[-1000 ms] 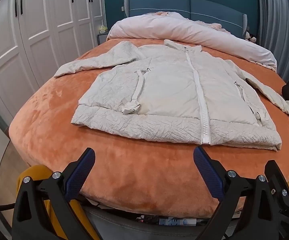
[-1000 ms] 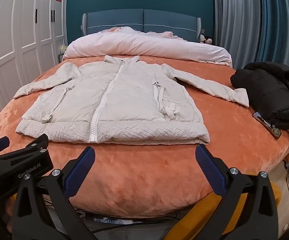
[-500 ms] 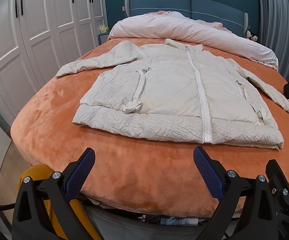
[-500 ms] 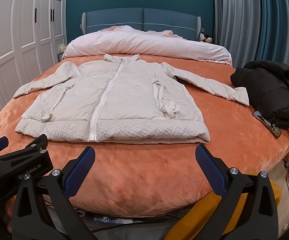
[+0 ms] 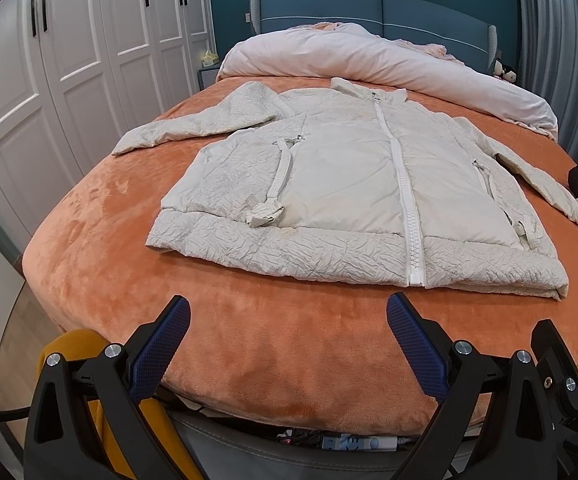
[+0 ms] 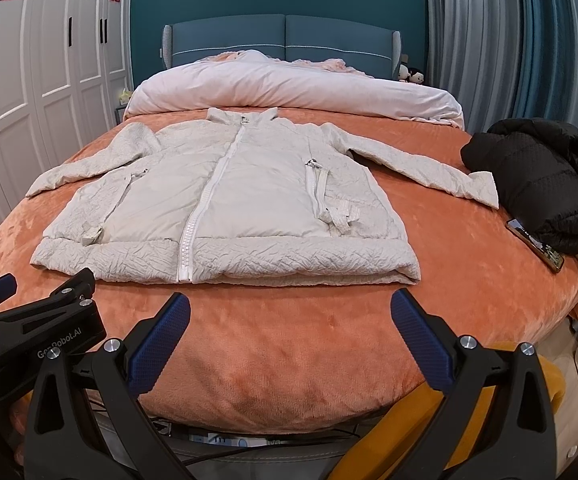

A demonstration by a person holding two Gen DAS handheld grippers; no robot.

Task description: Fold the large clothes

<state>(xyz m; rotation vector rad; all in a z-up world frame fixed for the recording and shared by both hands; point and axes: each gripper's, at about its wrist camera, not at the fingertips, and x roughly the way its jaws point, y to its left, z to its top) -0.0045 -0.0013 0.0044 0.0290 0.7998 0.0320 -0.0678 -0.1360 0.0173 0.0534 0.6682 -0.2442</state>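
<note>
Jacket: a cream padded jacket lies flat and face up in the middle of the bed, zipped shut, collar toward the headboard and hem toward the foot.
Sleeves: both spread out to the sides; in the right wrist view one sleeve reaches toward the black coat, its cuff just beside it.
Zip: a white zip runs from collar to hem.
Bed cover: an orange plush blanket covers the bed under the jacket.
Left gripper: the left gripper is off the foot of the bed, jaws wide apart and holding nothing, short of the hem.
Right gripper: the right gripper is beside it at the foot of the bed, jaws wide apart and holding nothing, apart from the jacket.
Duvet: a pale pink duvet is bunched at the head of the bed, just past the collar.
Black coat: a black coat is heaped at the bed's right edge.
Phone: a phone lies on the blanket at the coat's near edge.
Wardrobe: white wardrobe doors line the left wall.
</note>
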